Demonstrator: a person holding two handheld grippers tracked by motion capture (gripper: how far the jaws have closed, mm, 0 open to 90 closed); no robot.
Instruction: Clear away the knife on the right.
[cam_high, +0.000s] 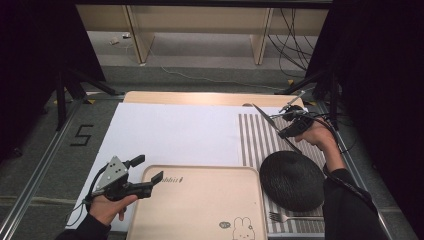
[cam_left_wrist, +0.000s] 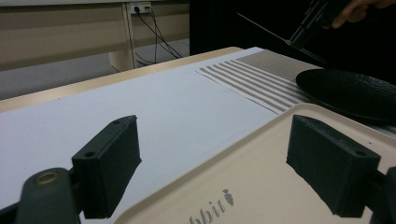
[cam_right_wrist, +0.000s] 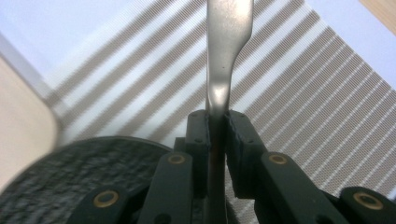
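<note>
The right hand-held gripper (cam_high: 283, 123) pinches a table knife (cam_right_wrist: 227, 46) by its handle, clear above the striped placemat (cam_high: 255, 137) — likely for laying beside the black plate (cam_high: 292, 180) below it. The left hand-held gripper (cam_high: 150, 172) rests spread over the tray's (cam_high: 200, 210) corner, empty.

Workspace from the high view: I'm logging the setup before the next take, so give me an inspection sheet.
Surface: white sheet over a wooden table; striped placemat at the right.
Job's things: table knife lifted above the placemat; black plate and fork on the placemat.
Clutter: beige rabbit-print tray at the near edge.
Grippers: right tongs shut on the knife; left tongs open over the tray's corner, holding nothing.
Cables: bundle on the floor behind the table.
Surroundings: black curtains both sides, a "5" marked on the floor.
</note>
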